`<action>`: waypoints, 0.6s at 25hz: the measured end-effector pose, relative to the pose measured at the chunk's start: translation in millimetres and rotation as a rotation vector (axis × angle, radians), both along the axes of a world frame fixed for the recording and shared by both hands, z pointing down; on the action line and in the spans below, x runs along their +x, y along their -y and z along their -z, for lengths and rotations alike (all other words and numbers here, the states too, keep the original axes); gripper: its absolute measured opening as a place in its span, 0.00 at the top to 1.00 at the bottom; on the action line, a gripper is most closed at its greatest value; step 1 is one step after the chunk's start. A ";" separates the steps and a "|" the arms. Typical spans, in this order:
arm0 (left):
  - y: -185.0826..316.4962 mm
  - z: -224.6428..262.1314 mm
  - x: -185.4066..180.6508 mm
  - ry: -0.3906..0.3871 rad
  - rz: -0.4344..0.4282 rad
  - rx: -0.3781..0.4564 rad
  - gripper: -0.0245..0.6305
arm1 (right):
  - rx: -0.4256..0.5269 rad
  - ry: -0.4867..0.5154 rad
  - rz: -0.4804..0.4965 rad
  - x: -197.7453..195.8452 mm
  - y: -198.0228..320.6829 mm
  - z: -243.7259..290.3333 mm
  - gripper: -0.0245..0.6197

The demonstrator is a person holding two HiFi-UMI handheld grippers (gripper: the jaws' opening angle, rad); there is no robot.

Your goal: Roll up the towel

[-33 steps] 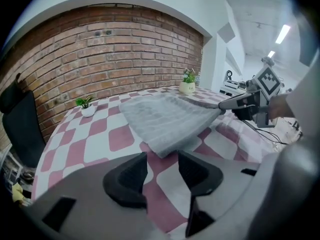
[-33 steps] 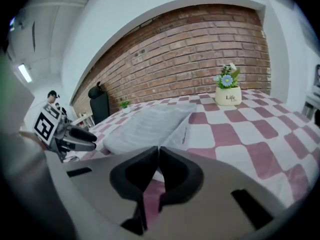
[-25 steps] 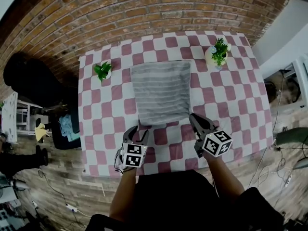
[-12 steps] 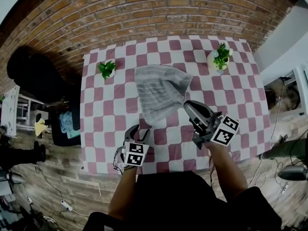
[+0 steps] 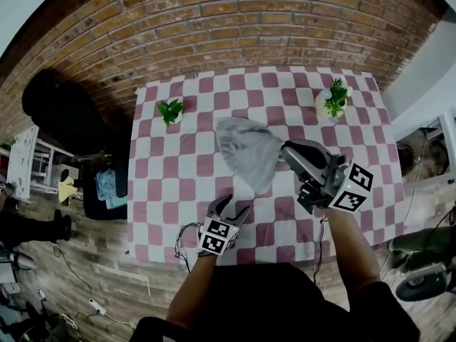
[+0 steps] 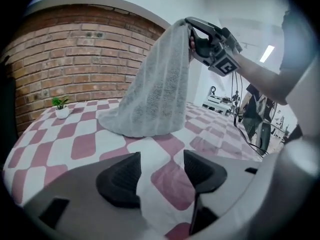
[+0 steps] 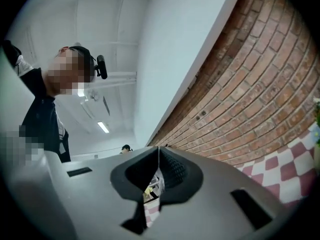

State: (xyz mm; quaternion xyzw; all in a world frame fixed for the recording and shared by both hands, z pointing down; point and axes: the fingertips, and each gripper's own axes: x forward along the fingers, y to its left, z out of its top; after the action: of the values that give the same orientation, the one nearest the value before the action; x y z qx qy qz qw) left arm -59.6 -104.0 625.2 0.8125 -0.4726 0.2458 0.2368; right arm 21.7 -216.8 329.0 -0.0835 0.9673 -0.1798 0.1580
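Now the towel (image 5: 246, 157) is held up by one corner over the middle of the table (image 5: 153, 216). The table is covered by a pink and white checked cloth (image 5: 178, 169). The towel's corner is pinched tight between the jaws of the right gripper (image 5: 286, 151), which are pressed together on it. This gripper is lifted high and tipped a little upward. The rest of the grey towel hangs down in a cone shape, and its bottom edge is spread on the cloth.

The left gripper (image 6: 161, 170) is held low over the near part of the table, near the towel but not touching it. Its jaws have just been opening and are set about half apart. Nothing is caught between them, and only the checked cloth is seen below.

Two small green plants in pots are set at the far side of the table. The left plant (image 5: 170, 110) and the right plant (image 5: 335, 98) are both apart from the towel. A brick wall (image 5: 235, 20) is seen behind the table.
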 end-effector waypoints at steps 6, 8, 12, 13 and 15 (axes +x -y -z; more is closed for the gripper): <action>-0.6 4.3 44.0 -0.085 -0.095 -0.009 0.52 | 0.127 -0.010 0.007 -9.8 -1.8 41.0 0.95; -0.8 7.9 61.4 -0.173 -0.098 -0.028 0.52 | 0.188 -0.025 0.009 -14.1 -5.5 54.2 0.95; 10.9 23.7 75.7 -0.359 -0.022 -0.002 0.50 | 0.269 -0.027 0.010 -16.4 -12.3 77.6 0.95; 15.2 32.5 75.8 -0.417 0.000 0.025 0.49 | 0.279 -0.023 0.009 -15.6 -13.2 82.2 0.95; 22.5 59.5 73.7 -0.565 0.025 0.112 0.46 | 0.295 -0.015 0.002 -12.5 -14.0 90.0 0.95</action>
State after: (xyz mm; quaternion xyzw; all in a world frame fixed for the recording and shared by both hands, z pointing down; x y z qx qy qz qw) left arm 14.1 -126.5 565.7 0.8546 -0.4108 -0.0196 0.3170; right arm 9.2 -202.8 239.0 -0.0596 0.9845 -0.0354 0.1613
